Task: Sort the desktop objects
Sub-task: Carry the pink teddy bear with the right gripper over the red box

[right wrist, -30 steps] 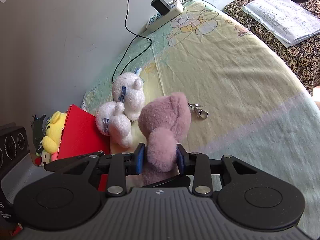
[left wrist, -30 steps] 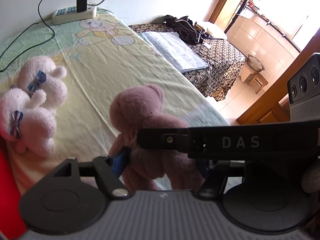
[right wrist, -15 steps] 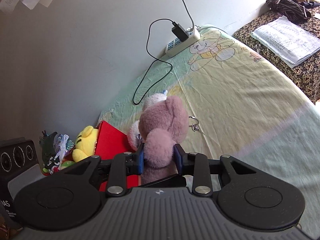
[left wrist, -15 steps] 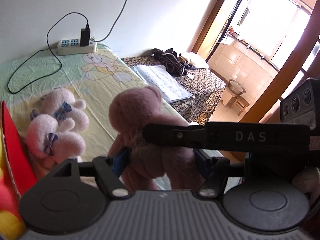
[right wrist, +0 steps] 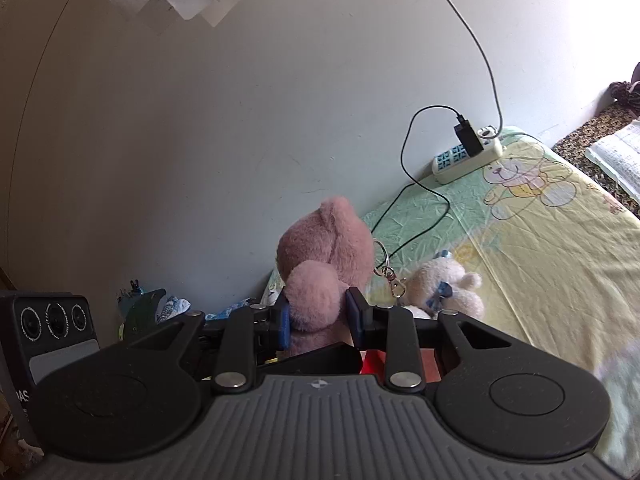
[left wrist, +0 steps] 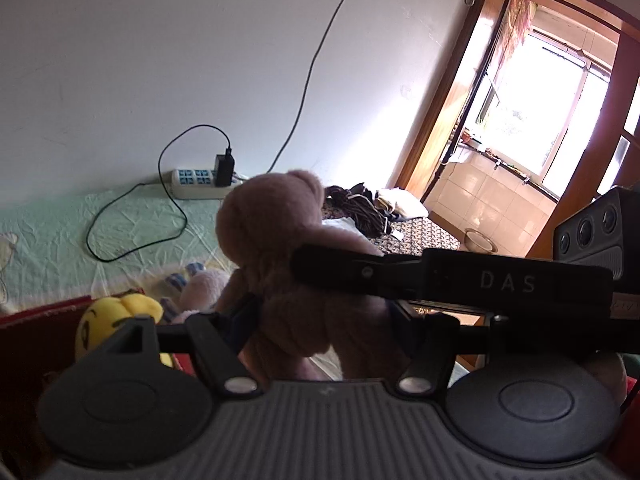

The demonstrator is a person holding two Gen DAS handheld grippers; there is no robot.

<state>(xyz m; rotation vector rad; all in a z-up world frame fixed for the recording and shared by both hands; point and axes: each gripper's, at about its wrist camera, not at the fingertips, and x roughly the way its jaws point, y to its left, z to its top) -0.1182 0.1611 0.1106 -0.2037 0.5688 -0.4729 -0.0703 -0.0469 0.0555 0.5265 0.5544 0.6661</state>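
A pink teddy bear (left wrist: 276, 220) hangs in the air between both grippers, above the green and yellow sheet (right wrist: 560, 248). My left gripper (left wrist: 322, 316) is shut on the bear's lower body. A finger (left wrist: 360, 270) of my right gripper crosses in front of the bear. In the right wrist view the bear (right wrist: 328, 240) shows its back, and my right gripper (right wrist: 318, 316) is closing, its blue pads pressing a round limb of the bear. A metal keyring (right wrist: 390, 276) dangles from the bear.
A red box (left wrist: 36, 320) with a yellow plush (left wrist: 116, 316) lies low at the left. Two white bears (right wrist: 448, 288) lie on the sheet beside it. A power strip (right wrist: 468, 158) with a charger and cables sits by the wall. A patterned table (left wrist: 416, 232) stands beyond the bed.
Both grippers have risen with the pink bear, lifting it off the sheet and toward the red box. Both views have tilted up to the wall. The right jaws have narrowed.
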